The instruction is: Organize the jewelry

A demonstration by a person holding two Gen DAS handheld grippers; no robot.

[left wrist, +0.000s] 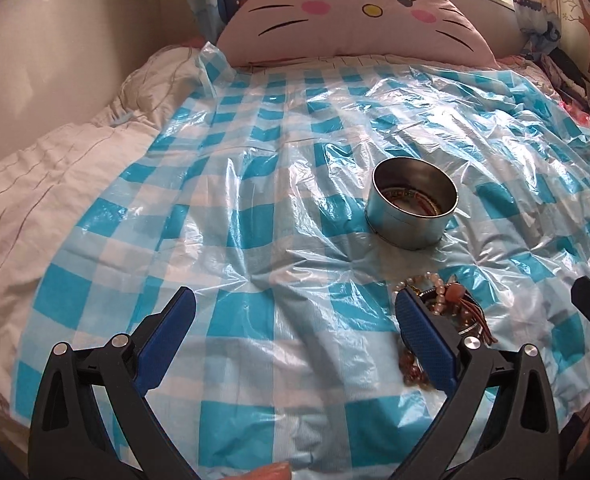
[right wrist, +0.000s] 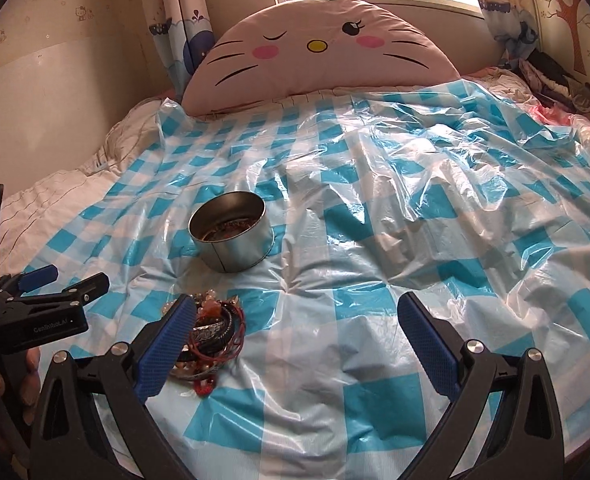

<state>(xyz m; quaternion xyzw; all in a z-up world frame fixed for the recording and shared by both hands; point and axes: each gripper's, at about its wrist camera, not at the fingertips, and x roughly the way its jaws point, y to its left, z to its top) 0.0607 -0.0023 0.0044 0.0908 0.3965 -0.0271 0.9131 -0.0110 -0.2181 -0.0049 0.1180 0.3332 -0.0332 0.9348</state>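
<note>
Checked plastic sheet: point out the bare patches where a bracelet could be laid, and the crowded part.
Bare: the checked plastic sheet right of the metal tin, up to the cat pillow, and left of the tin toward the white quilt. Crowded: just in front of the tin, where the jewelry pile lies.

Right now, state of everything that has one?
Left gripper: jaws open, empty.
Right gripper: jaws open, empty.
Round tin: upright, lid off, some jewelry inside.
Jewelry pile: loose heap on the checked plastic sheet, outside the tin.
Plastic sheet: spread over the bed, wrinkled.
</note>
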